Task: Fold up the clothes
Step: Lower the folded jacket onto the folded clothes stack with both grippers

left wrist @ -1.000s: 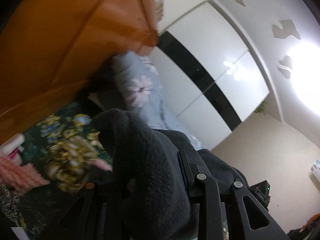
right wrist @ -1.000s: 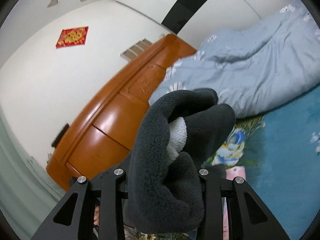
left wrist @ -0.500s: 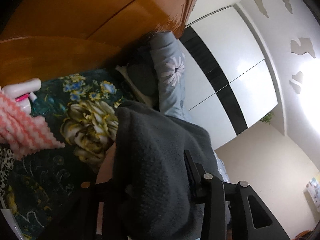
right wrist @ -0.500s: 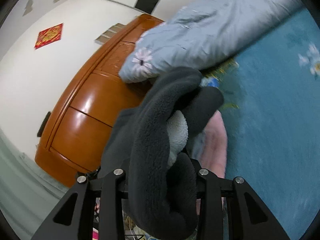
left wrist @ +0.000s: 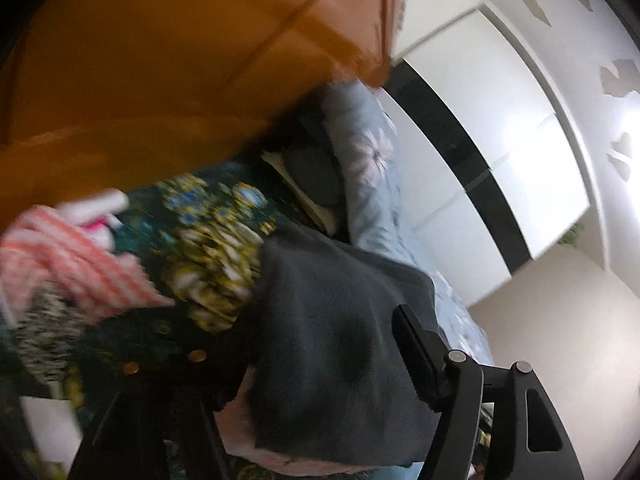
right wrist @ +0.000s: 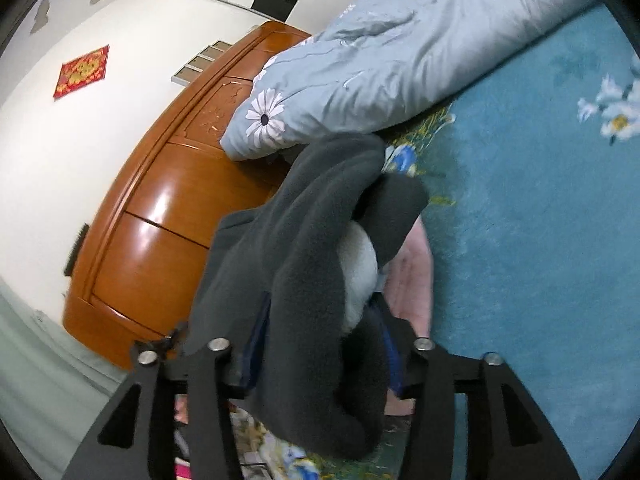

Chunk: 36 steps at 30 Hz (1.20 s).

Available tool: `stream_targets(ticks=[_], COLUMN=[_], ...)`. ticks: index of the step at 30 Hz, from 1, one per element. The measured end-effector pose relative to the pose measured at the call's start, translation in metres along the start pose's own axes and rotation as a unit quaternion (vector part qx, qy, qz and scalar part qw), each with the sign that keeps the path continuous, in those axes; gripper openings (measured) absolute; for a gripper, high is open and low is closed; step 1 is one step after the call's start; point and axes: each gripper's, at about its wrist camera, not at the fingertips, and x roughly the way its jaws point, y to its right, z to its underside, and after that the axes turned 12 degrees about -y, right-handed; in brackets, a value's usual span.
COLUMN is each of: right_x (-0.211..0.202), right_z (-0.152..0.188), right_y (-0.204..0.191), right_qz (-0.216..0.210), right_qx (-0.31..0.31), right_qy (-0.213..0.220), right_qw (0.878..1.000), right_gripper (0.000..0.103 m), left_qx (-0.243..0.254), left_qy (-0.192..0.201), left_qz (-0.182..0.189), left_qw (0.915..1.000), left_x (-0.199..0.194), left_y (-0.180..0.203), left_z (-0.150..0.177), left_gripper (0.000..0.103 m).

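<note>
A dark grey fleece garment (left wrist: 336,344) with white fleece lining (right wrist: 360,276) is bunched between both grippers. My left gripper (left wrist: 320,368) is shut on one part of it; the fabric covers the fingers. My right gripper (right wrist: 320,360) is shut on another thick fold of it (right wrist: 316,280), held above the bed. A pink garment (right wrist: 412,276) lies under the fleece on the teal bedspread (right wrist: 540,240); it also shows in the left wrist view (left wrist: 256,440).
An orange wooden headboard (right wrist: 160,200) stands behind. A light blue floral duvet (right wrist: 380,64) is heaped against it. A red-and-white striped garment (left wrist: 68,256) and a floral dark cloth (left wrist: 216,248) lie at the left. White wardrobes (left wrist: 500,140) line the wall.
Both grippers have swung while still holding the fleece; the right view now tilts further down toward the bed and pink garment. The left view is blurred with motion.
</note>
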Motion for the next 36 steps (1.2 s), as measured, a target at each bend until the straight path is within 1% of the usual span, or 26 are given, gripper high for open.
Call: stream_targets(ticks=[2,3,4,6,8,9,11,13,15,17,19,22,23,25,27,30,34,35,36], right_x=[-0.016,-0.024,-0.031,-0.04,-0.045,-0.043,-0.033,-0.015,0.009,0.032,0.052,0.074,0.081,0.092,0.097,0.098,0.099,0.096,0.093], right_z=[-0.003,-0.004,-0.006,-0.012,-0.018,-0.019,-0.017,-0.012,-0.004,0.006,0.014,0.018,0.019,0.02,0.022,0.024,0.026,0.025,0.025], right_y=[0.005,0.008,0.009,-0.005,-0.028,-0.046,-0.079,-0.112,-0.142,-0.157,-0.166,-0.161,-0.157,-0.145,-0.142,-0.142,-0.147,-0.148,-0.148], right_qz=[0.023,0.035,0.051,0.097,0.142,0.16,0.182,0.199,0.214,0.223,0.232,0.235,0.237,0.24,0.248,0.251,0.259,0.258,0.253], right_qx=[0.002,0.004,0.004,-0.023,-0.063,-0.093,-0.145,-0.197,-0.246,-0.278,-0.305,-0.305,-0.299,-0.285,-0.288,-0.295,-0.299,-0.296,-0.291], right_qy=[0.017,0.025,0.034,0.039,0.042,0.04,0.033,0.015,-0.01,-0.03,-0.039,-0.058,-0.066,-0.085,-0.089,-0.09,-0.097,-0.095,-0.091], right_qw=[1.0,0.999,0.998,0.994,0.987,0.982,0.972,0.96,0.945,0.934,0.923,0.921,0.922,0.924,0.921,0.917,0.913,0.915,0.918], right_gripper=[0.058,0.058,0.058,0.058,0.058,0.058,0.058,0.06,0.061,0.061,0.061,0.061,0.061,0.061,0.062,0.062,0.063,0.063,0.063], left_qx=[0.007,0.019,0.046,0.106,0.159,0.181,0.202,0.218,0.226,0.221,0.224,0.238,0.239,0.228,0.214,0.209,0.207,0.206,0.204], left_qy=[0.017,0.02,0.02,0.013,0.007,0.002,-0.013,-0.026,-0.038,-0.051,-0.058,-0.06,-0.062,-0.069,-0.075,-0.077,-0.075,-0.073,-0.07], left_qz=[-0.04,-0.066,-0.097,-0.144,-0.163,-0.168,-0.168,-0.173,-0.181,-0.189,-0.196,-0.208,-0.208,-0.195,-0.184,-0.185,-0.185,-0.186,-0.188], left_qw=[0.999,0.9974,0.994,0.9838,0.9736,0.969,0.9648,0.96,0.9564,0.9554,0.953,0.9468,0.9467,0.9515,0.9564,0.9573,0.9578,0.958,0.9583], left_x=[-0.017,-0.021,-0.023,-0.018,-0.009,-0.002,0.01,0.025,0.04,0.051,0.057,0.064,0.065,0.068,0.073,0.077,0.074,0.073,0.071], left_y=[0.008,0.015,0.028,0.057,0.086,0.1,0.115,0.124,0.125,0.12,0.113,0.106,0.104,0.098,0.092,0.09,0.093,0.094,0.097], left_z=[-0.001,-0.001,0.0,0.004,0.01,0.014,0.018,0.022,0.026,0.03,0.035,0.041,0.042,0.041,0.038,0.039,0.04,0.04,0.041], left_gripper=[0.074,0.074,0.074,0.074,0.075,0.075,0.075,0.075,0.075,0.075,0.075,0.076,0.077,0.078,0.079,0.081,0.081,0.082,0.082])
